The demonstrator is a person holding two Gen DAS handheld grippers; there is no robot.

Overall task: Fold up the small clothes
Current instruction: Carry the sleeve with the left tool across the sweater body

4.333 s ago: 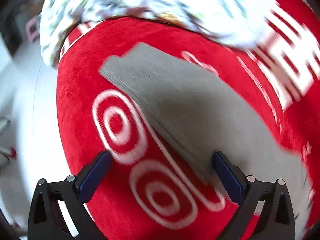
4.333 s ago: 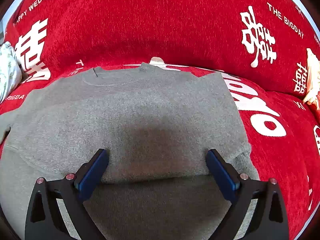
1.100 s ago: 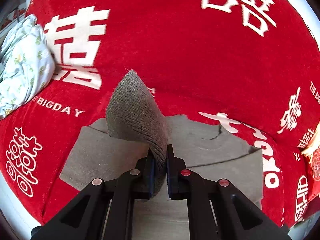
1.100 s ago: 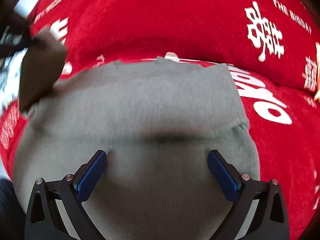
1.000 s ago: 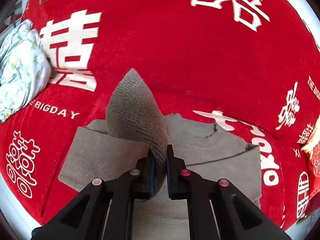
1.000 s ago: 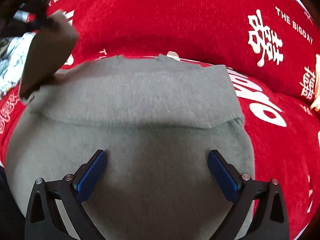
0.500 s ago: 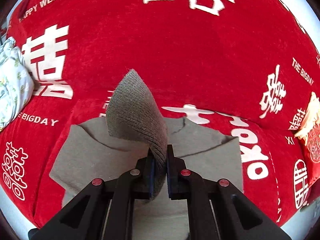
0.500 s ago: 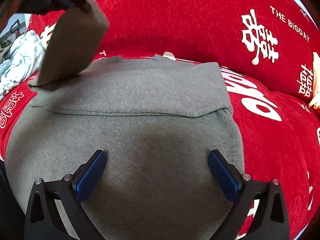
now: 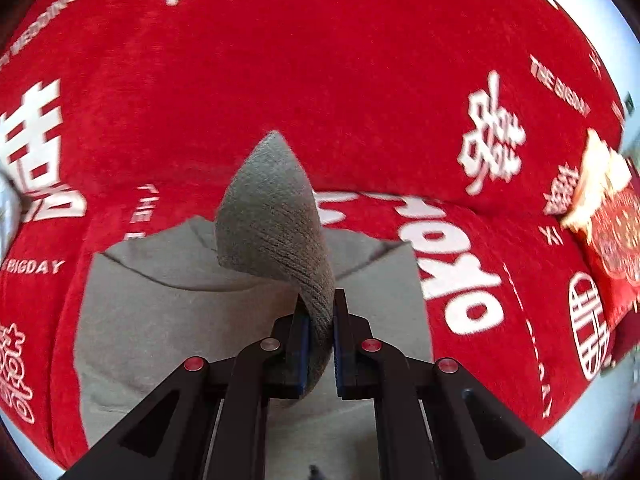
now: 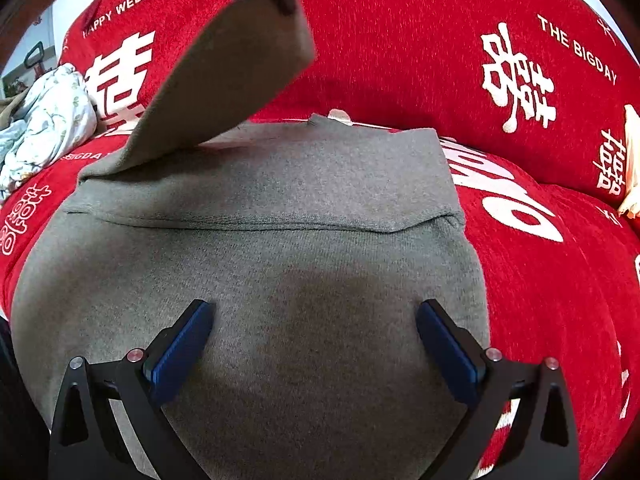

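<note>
**A:** Where does the garment lie?

**B:** The grey knitted sweater (image 10: pixel 280 280) is spread flat on the red plush sofa cover with white lettering (image 10: pixel 400 40). Its collar is at the far edge, against the foot of the backrest, and its hem comes toward the near edge, so its long axis runs from near to far. One layer is already turned over the body: a straight fold edge crosses it from left to right about halfway up.

**A:** And the sleeve?

**B:** The grey knitted sleeve (image 9: pixel 276 216) is lifted off the left side of the sweater. In the right wrist view it rises from the left shoulder and slants up toward the far right, its cuff end highest, hanging over the far left part of the body.

**A:** What holds it?

**B:** The left gripper (image 9: pixel 319 340). Its blue-padded jaws are clenched on the cuff end, and the fabric curls up between them and forward. In the right wrist view that gripper is a dark shape at the top, above the cuff.

**A:** The other one?

**B:** The right gripper (image 10: pixel 312 336) hovers over the near part of the sweater with its jaws spread wide, nothing between them. Its shadow falls on the knit just ahead.

**A:** Anything else around?

**B:** A crumpled white floral cloth (image 10: pixel 48 120) lies at the far left of the sofa, well apart from the sweater.
</note>
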